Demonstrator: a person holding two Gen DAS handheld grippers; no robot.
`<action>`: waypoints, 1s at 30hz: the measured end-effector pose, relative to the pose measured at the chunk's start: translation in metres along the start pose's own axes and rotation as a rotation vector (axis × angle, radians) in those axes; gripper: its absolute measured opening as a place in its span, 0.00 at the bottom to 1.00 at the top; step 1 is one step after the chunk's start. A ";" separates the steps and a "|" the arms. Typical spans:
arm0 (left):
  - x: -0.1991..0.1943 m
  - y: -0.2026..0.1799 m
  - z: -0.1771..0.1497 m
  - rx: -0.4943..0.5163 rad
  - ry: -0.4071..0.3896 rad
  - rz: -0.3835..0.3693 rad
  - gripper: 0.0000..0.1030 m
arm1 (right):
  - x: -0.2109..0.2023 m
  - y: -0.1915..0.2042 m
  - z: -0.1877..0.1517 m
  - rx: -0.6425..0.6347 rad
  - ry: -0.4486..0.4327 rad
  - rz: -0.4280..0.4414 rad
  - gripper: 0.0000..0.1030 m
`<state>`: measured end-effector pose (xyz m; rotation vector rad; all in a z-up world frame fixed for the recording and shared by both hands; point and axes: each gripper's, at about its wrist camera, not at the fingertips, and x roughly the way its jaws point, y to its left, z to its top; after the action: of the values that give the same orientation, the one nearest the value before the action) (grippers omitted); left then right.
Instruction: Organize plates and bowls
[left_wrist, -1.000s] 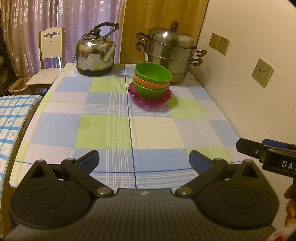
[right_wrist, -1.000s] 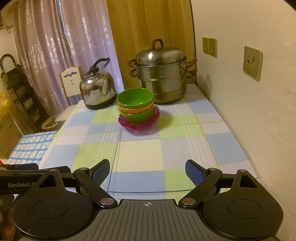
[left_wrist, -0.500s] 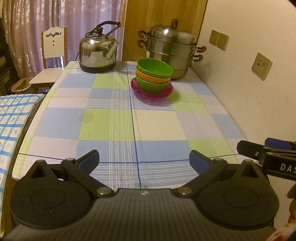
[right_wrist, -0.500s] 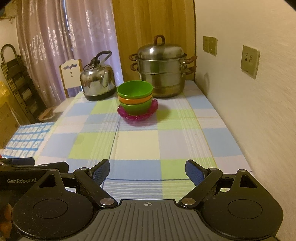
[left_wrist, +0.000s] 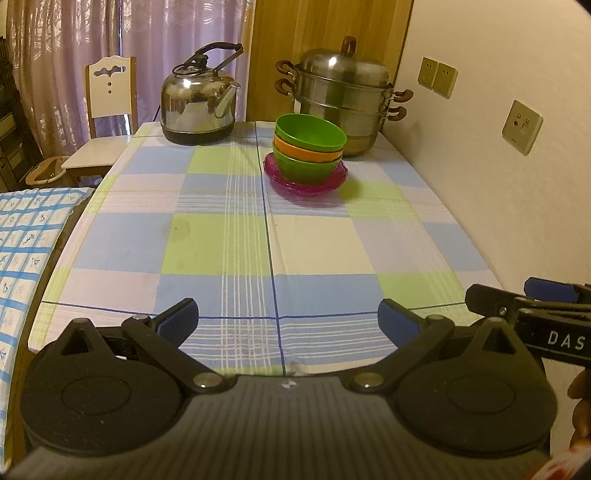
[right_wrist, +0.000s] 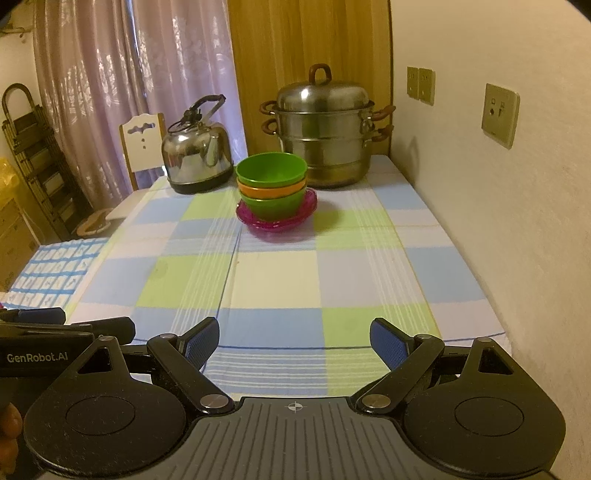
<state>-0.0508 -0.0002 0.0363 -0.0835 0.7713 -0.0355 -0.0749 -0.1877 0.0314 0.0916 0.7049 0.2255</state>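
Observation:
A stack of bowls (left_wrist: 309, 147) (right_wrist: 272, 186), green on orange on green, sits on purple plates (left_wrist: 306, 181) (right_wrist: 277, 218) at the far middle of the checked table (left_wrist: 221, 240) (right_wrist: 332, 266). My left gripper (left_wrist: 288, 321) is open and empty above the table's near edge. My right gripper (right_wrist: 293, 338) is open and empty, also at the near edge, to the right of the left one. Each gripper shows at the side of the other's view, the right one (left_wrist: 517, 299) and the left one (right_wrist: 74, 325).
A steel kettle (left_wrist: 199, 99) (right_wrist: 197, 155) and a stacked steel steamer pot (left_wrist: 341, 96) (right_wrist: 325, 129) stand at the table's far end. The wall (right_wrist: 498, 203) runs along the right edge. A white chair (left_wrist: 107, 122) and a blue-checked cloth (left_wrist: 26, 240) are on the left.
Both grippers have drawn back from the stack toward the table's near edge and risen slightly. Both stay open and empty.

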 end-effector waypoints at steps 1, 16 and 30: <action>0.000 0.000 0.000 0.000 -0.001 0.001 1.00 | 0.000 0.000 0.000 0.001 -0.001 -0.001 0.86; 0.001 0.000 -0.003 0.000 -0.001 -0.002 1.00 | 0.001 0.000 -0.003 0.002 0.005 -0.008 0.86; 0.002 0.000 -0.004 0.002 0.000 -0.001 1.00 | 0.003 -0.002 -0.003 0.001 0.009 -0.010 0.86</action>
<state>-0.0525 -0.0008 0.0317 -0.0815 0.7715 -0.0373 -0.0749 -0.1888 0.0270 0.0880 0.7140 0.2161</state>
